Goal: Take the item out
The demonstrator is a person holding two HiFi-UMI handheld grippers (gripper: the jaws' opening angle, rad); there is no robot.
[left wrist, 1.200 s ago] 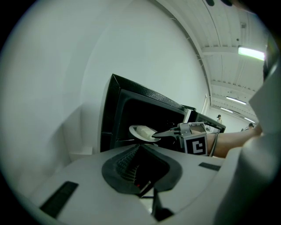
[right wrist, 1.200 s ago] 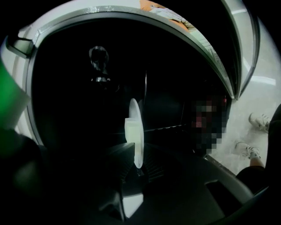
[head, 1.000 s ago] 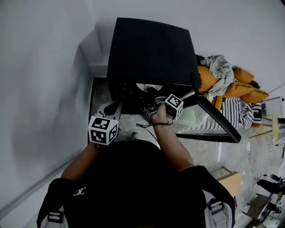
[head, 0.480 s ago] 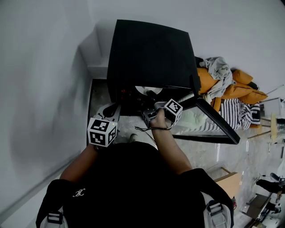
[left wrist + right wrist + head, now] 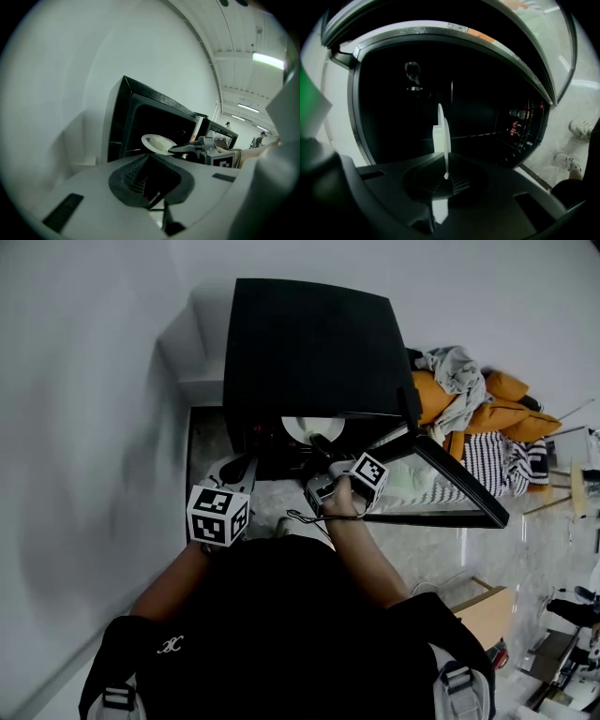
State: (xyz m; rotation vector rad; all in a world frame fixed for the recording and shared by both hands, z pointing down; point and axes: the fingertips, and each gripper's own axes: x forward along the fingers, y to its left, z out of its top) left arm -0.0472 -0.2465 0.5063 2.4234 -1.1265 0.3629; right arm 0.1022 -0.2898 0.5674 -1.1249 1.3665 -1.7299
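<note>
Head view: the plate (image 5: 305, 426) is at the oven's (image 5: 314, 343) open mouth, held by the right tongs (image 5: 322, 442); left gripper view: left tongs (image 5: 154, 187) closed, empty; right gripper view: rim pinched, so grasp done, drawing it clear seemingly remains

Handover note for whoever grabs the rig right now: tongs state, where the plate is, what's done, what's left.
Left tongs: shut, empty, held back from the black oven.
Right tongs: shut on the rim of the white plate, which carries a pale lump.
Plate: at the oven's mouth; the head view shows it just under the top front edge. The door stands open on the right.
Done: door open, plate gripped.
Left: draw the plate clear of the cavity and set it down.
</note>
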